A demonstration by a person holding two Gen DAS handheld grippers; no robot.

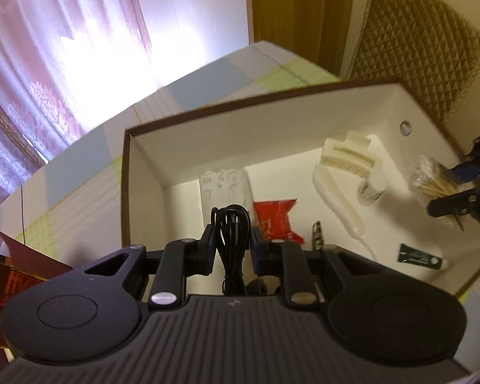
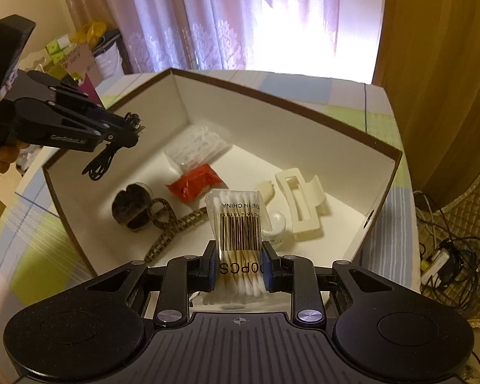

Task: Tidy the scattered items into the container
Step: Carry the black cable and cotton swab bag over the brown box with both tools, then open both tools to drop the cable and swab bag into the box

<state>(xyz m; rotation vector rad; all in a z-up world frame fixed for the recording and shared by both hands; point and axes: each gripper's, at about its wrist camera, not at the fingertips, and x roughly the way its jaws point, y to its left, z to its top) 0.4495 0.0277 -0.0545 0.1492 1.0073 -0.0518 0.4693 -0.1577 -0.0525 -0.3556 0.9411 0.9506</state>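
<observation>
The left hand-held gripper (image 1: pixel 232 243) is clamped on a coiled black cable (image 1: pixel 232 227) and hangs over the near left edge of the box (image 2: pixel 304 108). The right hand-held gripper (image 2: pixel 238 262) grips a bag of cotton swabs (image 2: pixel 238 220) above the box's near side. Inside the white box lie a red packet (image 2: pixel 193 182), a clear packet (image 2: pixel 195 148), a cream hair clip (image 2: pixel 300 204), a small jar (image 2: pixel 276 224), a brown hair tie (image 2: pixel 132 204) and a patterned strap (image 2: pixel 169 227). The box sits on a checked bedspread (image 2: pixel 35 256).
</observation>
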